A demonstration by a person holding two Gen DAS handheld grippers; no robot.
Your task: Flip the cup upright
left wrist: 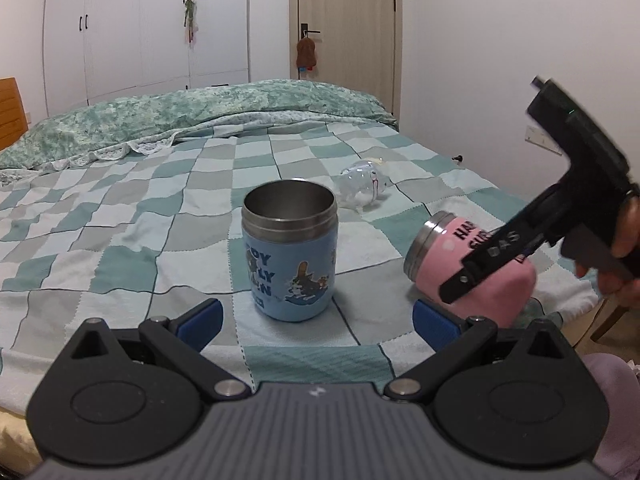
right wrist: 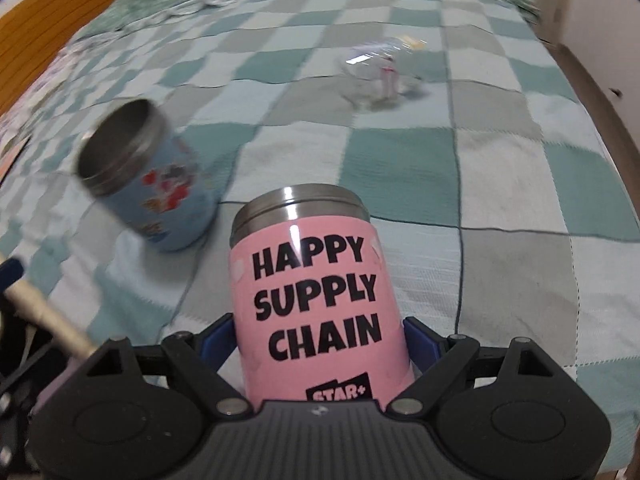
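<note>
A pink cup (right wrist: 316, 296) with black "HAPPY SUPPLY CHAIN" lettering and a steel rim sits between the blue pads of my right gripper (right wrist: 320, 340), which is shut on it. In the left wrist view the pink cup (left wrist: 472, 276) is tilted, rim pointing up-left, held just above the bed by the right gripper (left wrist: 480, 276). A blue cartoon cup (left wrist: 290, 256) stands upright on the bed, mouth up; it also shows in the right wrist view (right wrist: 148, 184). My left gripper (left wrist: 316, 320) is open and empty, just in front of the blue cup.
A checked green, grey and white bedspread (left wrist: 160, 220) covers the bed. A clear glass (left wrist: 362, 186) lies on its side behind the cups, also in the right wrist view (right wrist: 376, 76). A rolled duvet (left wrist: 180, 116) lies at the back. The bed's right edge (left wrist: 568, 296) is close.
</note>
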